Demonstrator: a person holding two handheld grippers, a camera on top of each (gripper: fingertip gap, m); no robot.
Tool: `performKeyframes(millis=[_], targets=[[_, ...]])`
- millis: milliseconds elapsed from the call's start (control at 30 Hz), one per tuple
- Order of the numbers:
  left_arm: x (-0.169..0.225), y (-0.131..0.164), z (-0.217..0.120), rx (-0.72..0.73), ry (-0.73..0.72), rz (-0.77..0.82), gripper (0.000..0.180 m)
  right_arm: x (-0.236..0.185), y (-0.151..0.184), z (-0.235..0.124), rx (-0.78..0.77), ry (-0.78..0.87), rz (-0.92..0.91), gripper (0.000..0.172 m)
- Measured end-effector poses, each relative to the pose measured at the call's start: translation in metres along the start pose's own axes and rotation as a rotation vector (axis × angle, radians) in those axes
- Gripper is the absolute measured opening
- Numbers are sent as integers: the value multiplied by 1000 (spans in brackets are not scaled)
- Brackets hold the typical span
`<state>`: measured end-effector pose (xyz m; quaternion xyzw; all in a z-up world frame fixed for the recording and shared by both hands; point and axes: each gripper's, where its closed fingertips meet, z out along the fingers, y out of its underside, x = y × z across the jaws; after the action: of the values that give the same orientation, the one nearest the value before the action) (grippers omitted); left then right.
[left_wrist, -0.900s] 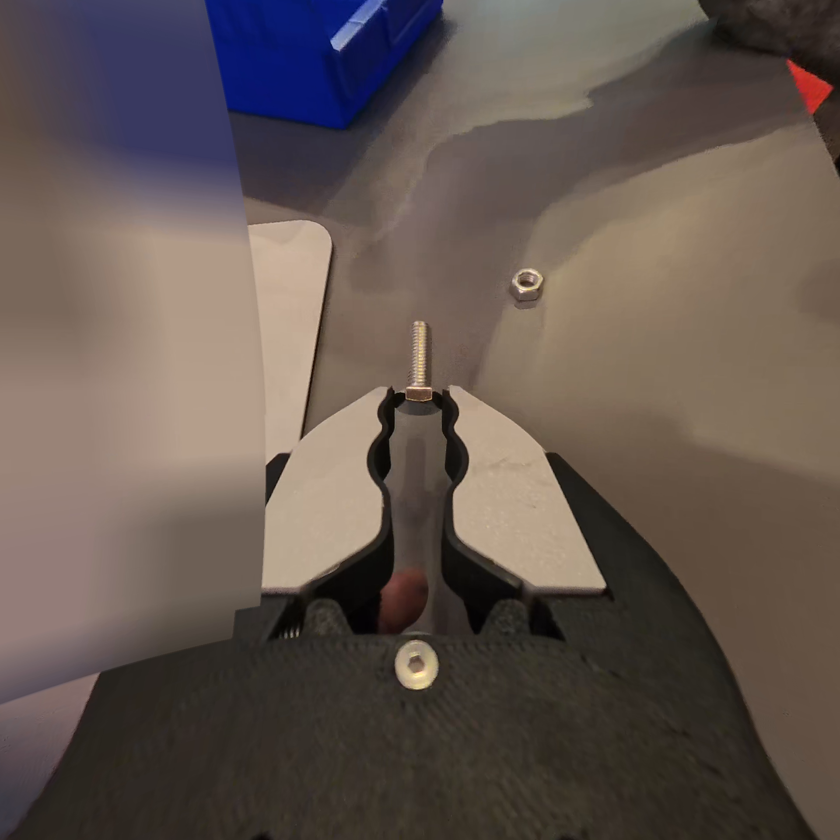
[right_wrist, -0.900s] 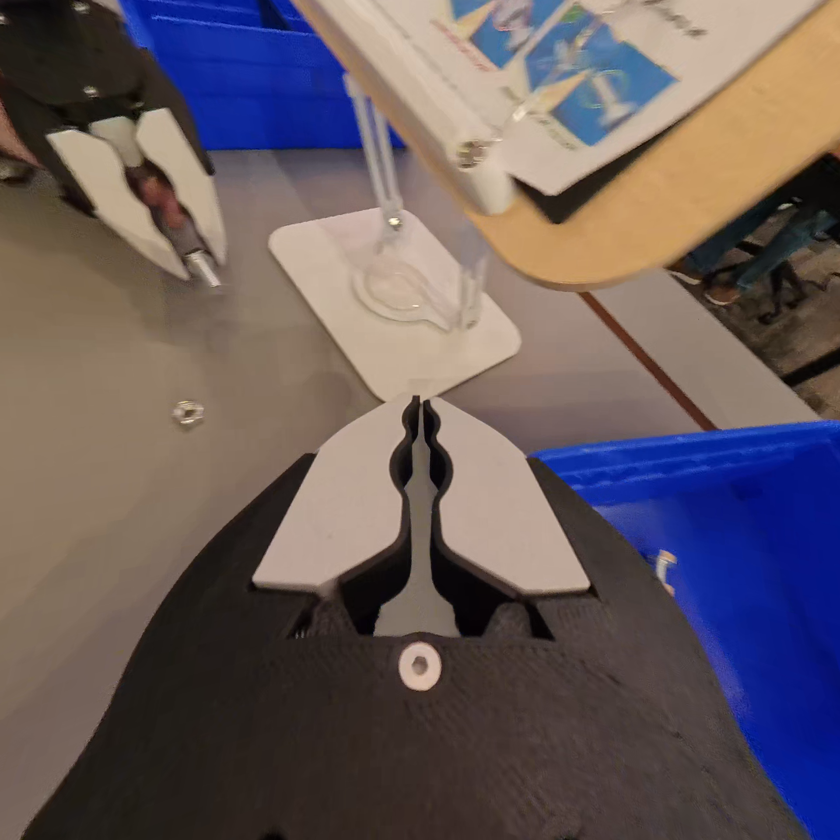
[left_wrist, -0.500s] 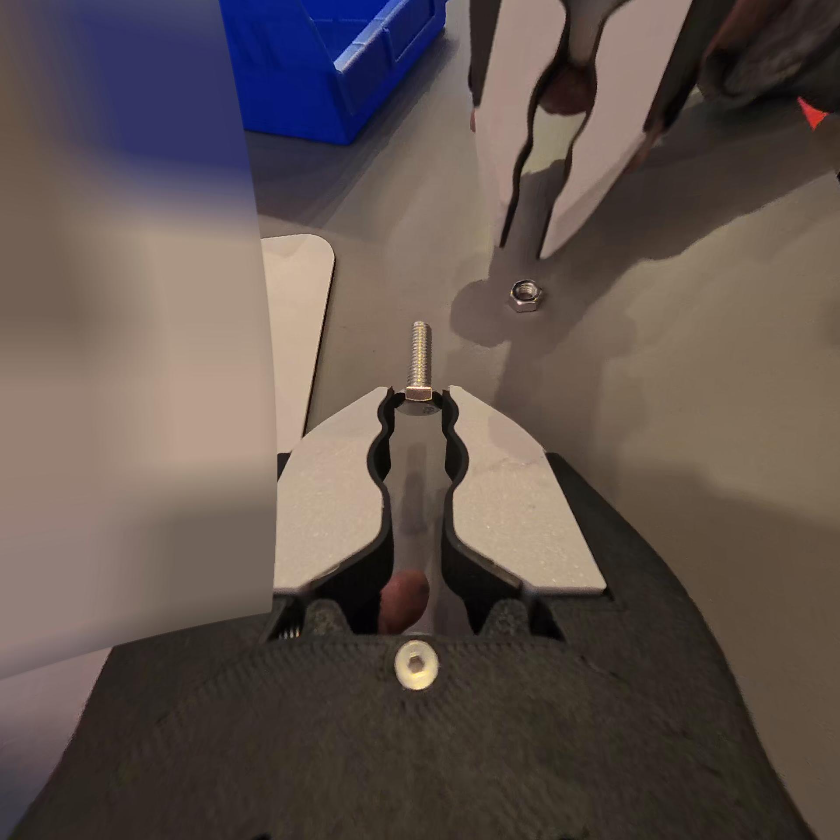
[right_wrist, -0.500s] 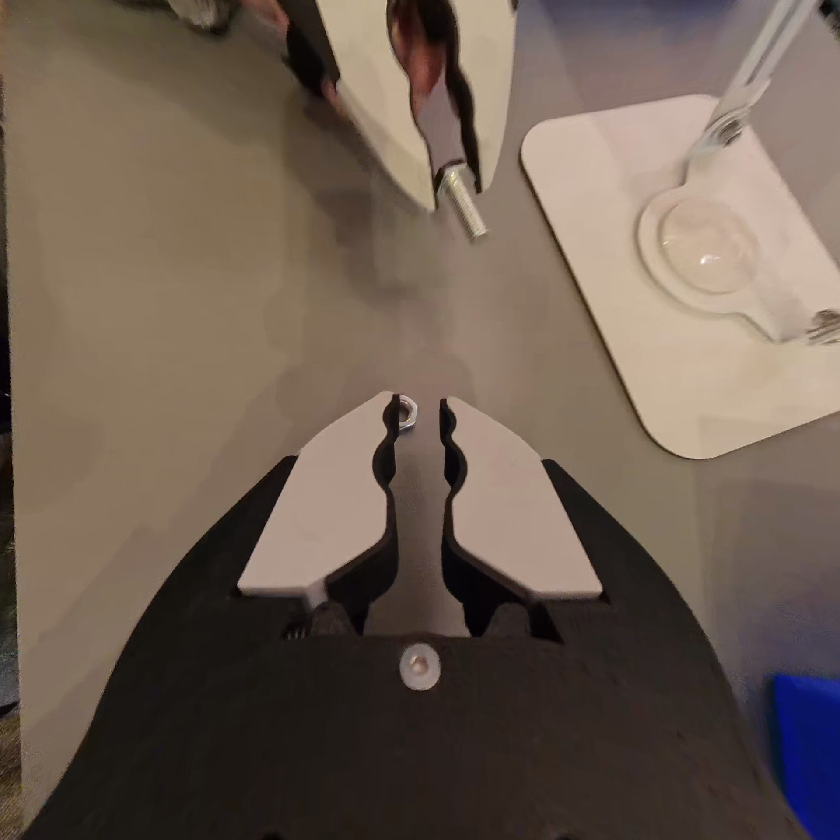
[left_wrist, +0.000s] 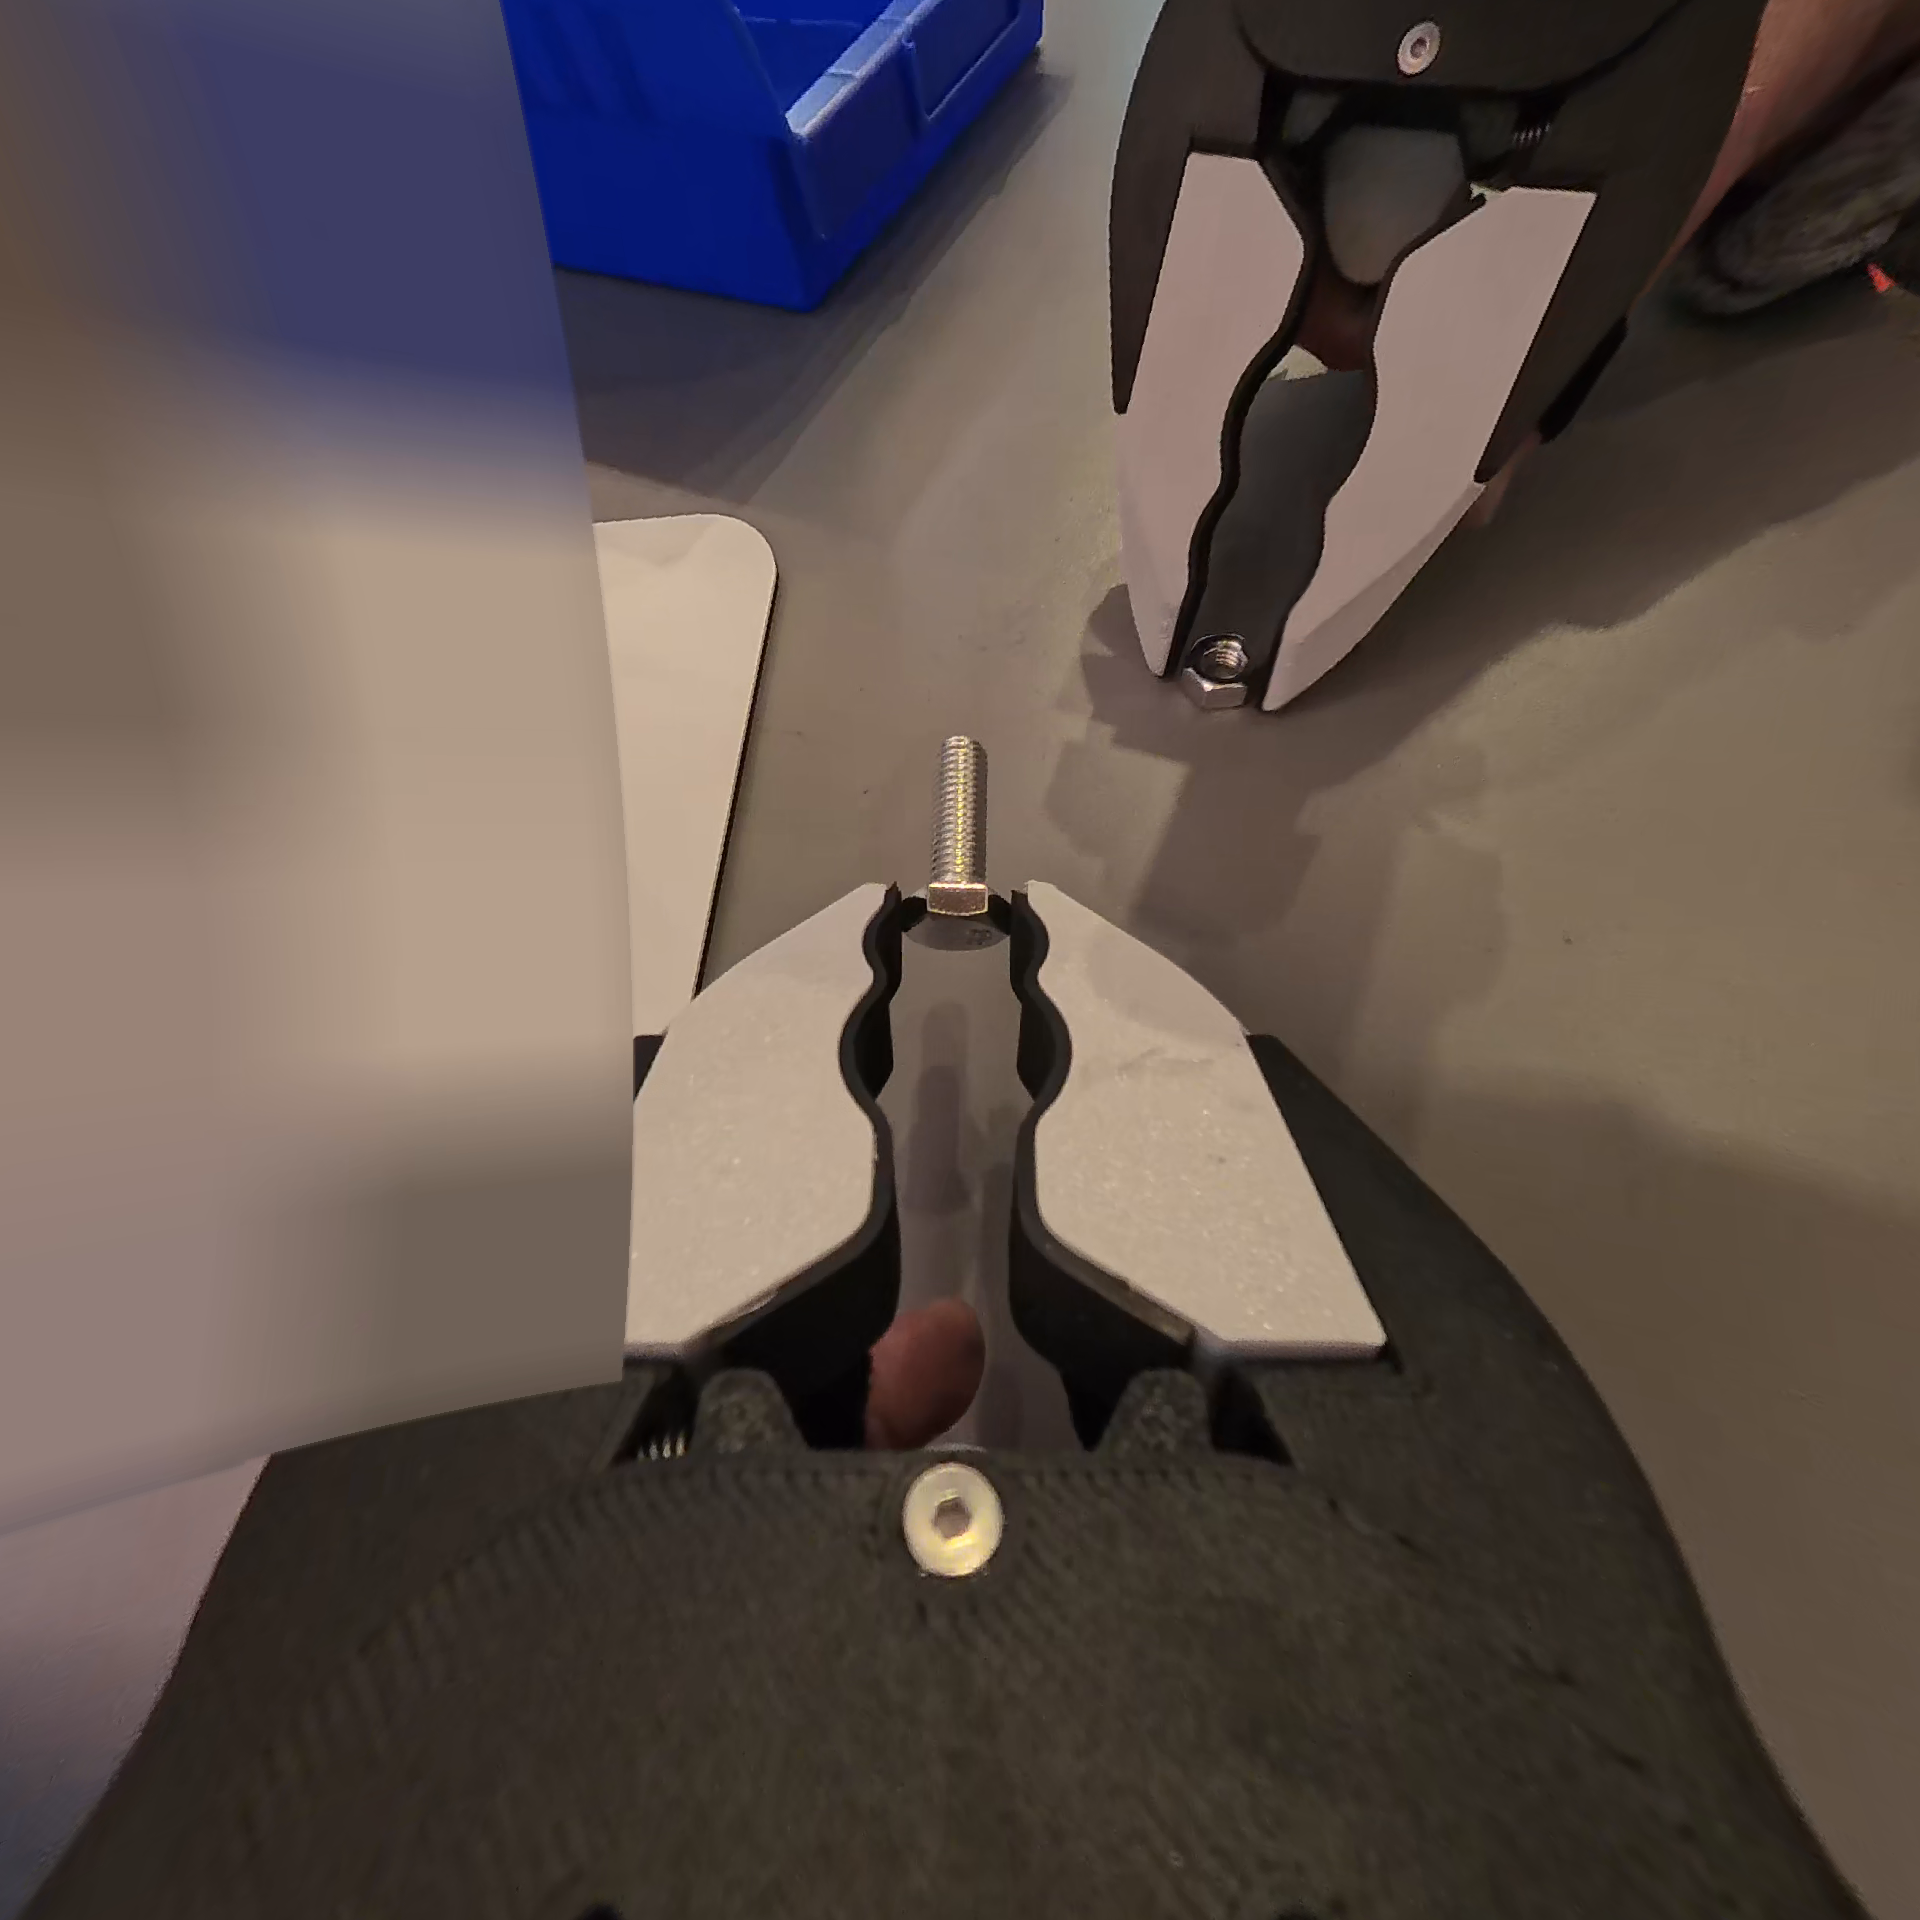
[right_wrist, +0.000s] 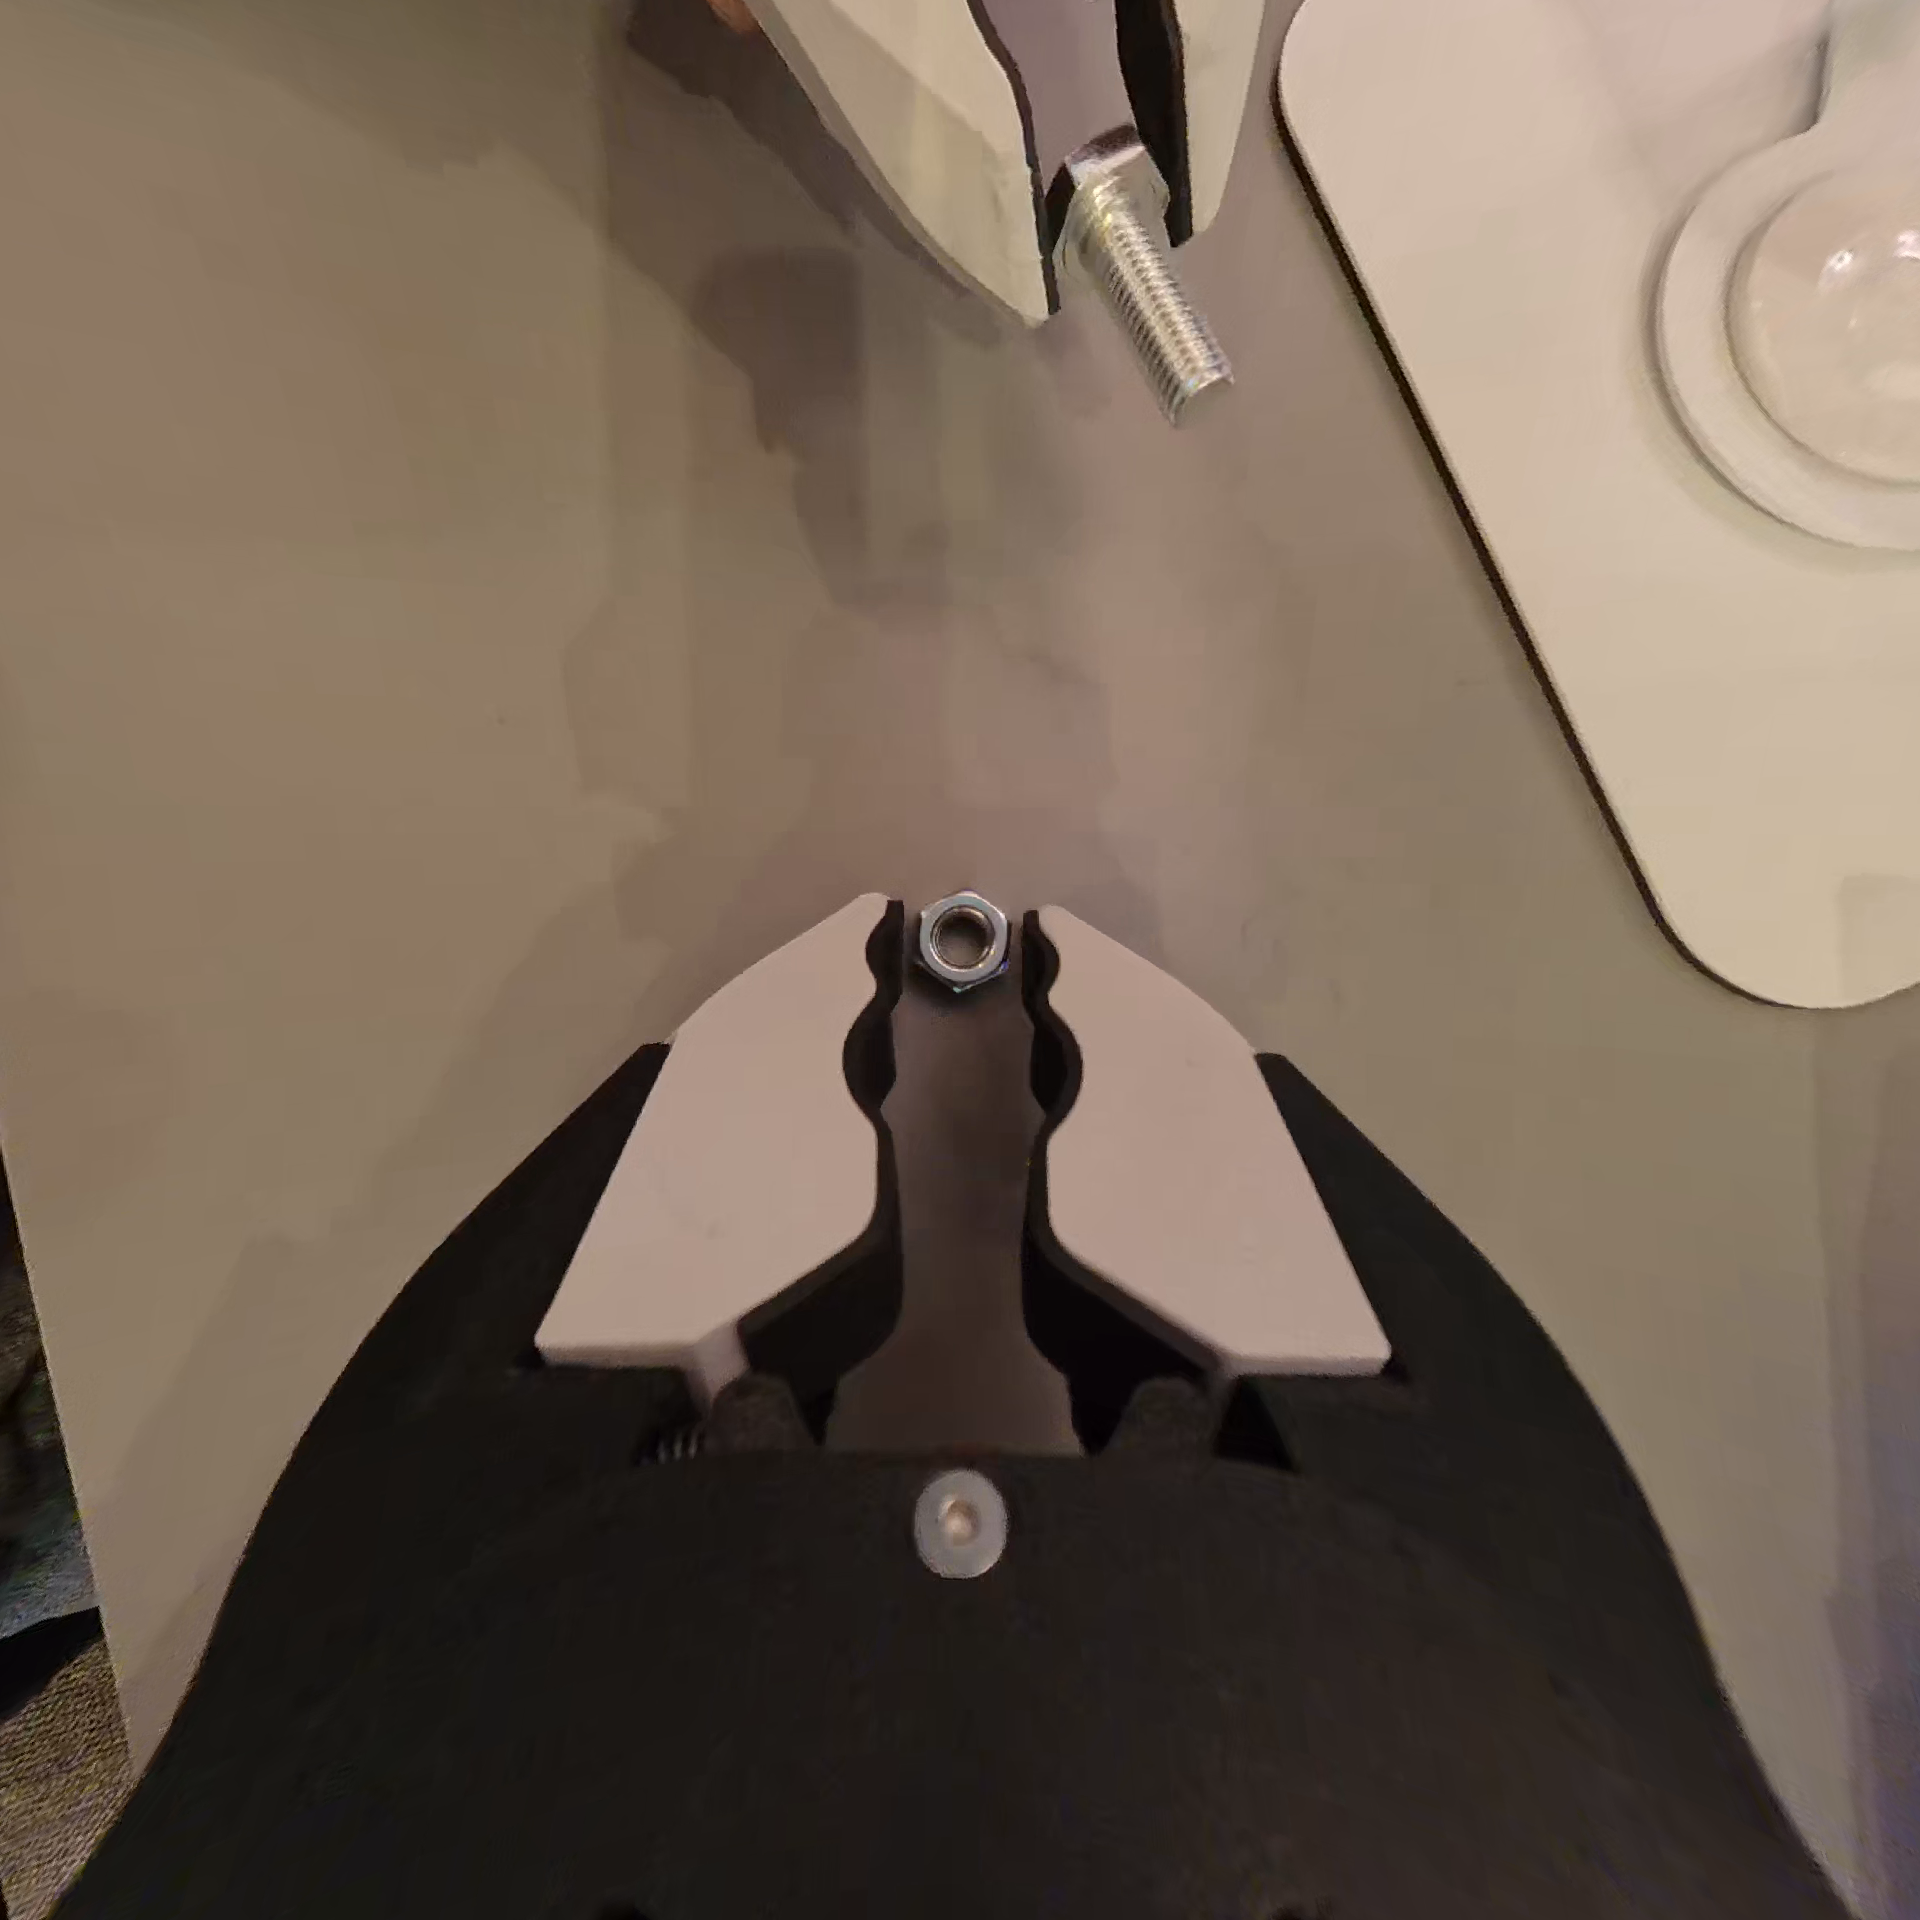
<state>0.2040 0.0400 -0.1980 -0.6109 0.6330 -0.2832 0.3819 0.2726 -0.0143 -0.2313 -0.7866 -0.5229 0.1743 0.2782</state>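
Note:
My left gripper (left_wrist: 958, 902) is shut on the hex head of a silver bolt (left_wrist: 961, 810), whose threaded shank points forward above the grey table (left_wrist: 1558, 935). The right wrist view shows the same hold, with the bolt (right_wrist: 1153, 301) sticking out of the left gripper (right_wrist: 1117, 244). My right gripper (right_wrist: 958, 920) points down at the table with a silver hex nut (right_wrist: 961, 943) lying flat between its fingertips. A small gap shows on each side of the nut, so the pads do not press on it. The left wrist view shows the right gripper (left_wrist: 1221, 649) standing over the nut (left_wrist: 1218, 673).
A blue bin (left_wrist: 769, 135) stands at the back left. A white base plate (right_wrist: 1610, 520) with a clear domed stand lies to the right of the right gripper; its corner (left_wrist: 686, 727) lies left of the bolt. A hand (left_wrist: 1808, 125) holds the right gripper. Tip to tip, the grippers are about 10 cm apart.
My right gripper came from beside a blue bin to the nut, lowered over it and widened its jaws around it. My left gripper stayed still with the bolt.

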Motion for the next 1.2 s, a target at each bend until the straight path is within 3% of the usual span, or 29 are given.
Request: performKeyframes(millis=[367,567,733,900,1100,1200], targets=[[1,1,1,-4,11,-7,19,0,1,-1,-10,-6,26,17],[6,-10,-3,79,92,-93,19,3,-1,-3,23,-4,-7,17],[10,-35,-21,252,228,-223,19,7,-27,-28,210,-10,-39,17],[28,-60,-42,427,467,-336,19,6,-65,-65,431,4,-111,17],[49,-75,-53,516,633,-330,19,-23,-110,-103,644,-65,-309,17],[61,-80,-57,545,705,-313,19,-40,-119,-112,671,-99,-413,17]])
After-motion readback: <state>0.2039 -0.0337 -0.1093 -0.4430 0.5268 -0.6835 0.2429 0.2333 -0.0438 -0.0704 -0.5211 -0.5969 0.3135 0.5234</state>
